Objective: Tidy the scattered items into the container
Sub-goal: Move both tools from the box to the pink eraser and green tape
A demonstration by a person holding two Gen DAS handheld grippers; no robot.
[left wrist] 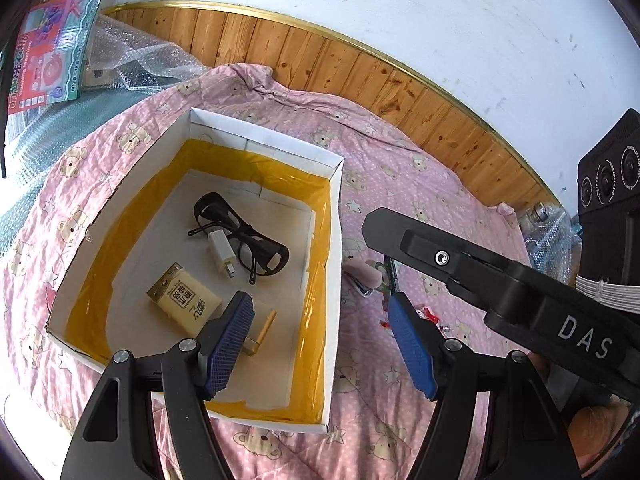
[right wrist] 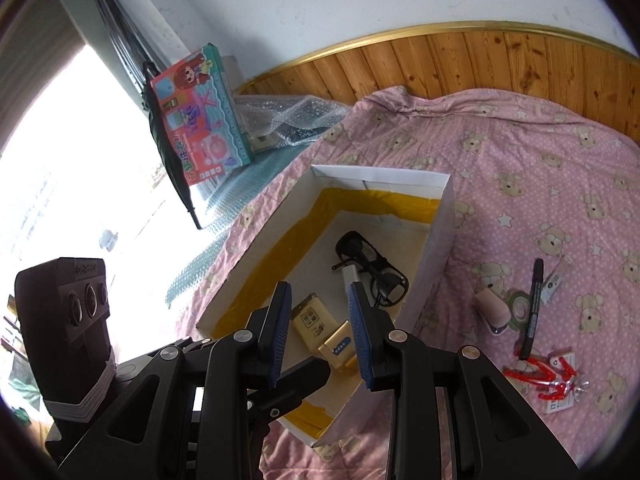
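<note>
A white box [left wrist: 256, 148] lined with yellow tape is seen lying on a bed covered by a pink bear-print quilt [left wrist: 400, 184]; inside it are found black glasses [left wrist: 240, 236], a white charger plug [left wrist: 221, 252], a tan tissue pack [left wrist: 184, 298] and a small gold power bank [right wrist: 338, 350]; the left gripper [left wrist: 320, 340] is held above the near right wall of the box, its blue pads [left wrist: 230, 344] spread apart with nothing between them; the right gripper [right wrist: 320, 332] is poised over the box interior, its fingers likewise parted and empty; outside the box, on the quilt to its right, are left a pink cylindrical item [right wrist: 494, 310], a roll of tape [right wrist: 520, 304], a black marker [right wrist: 532, 308] and a red toy figure [right wrist: 552, 380], the marker touching the tape roll; a colourful toy carton [right wrist: 200, 120] is propped by the wall.
</note>
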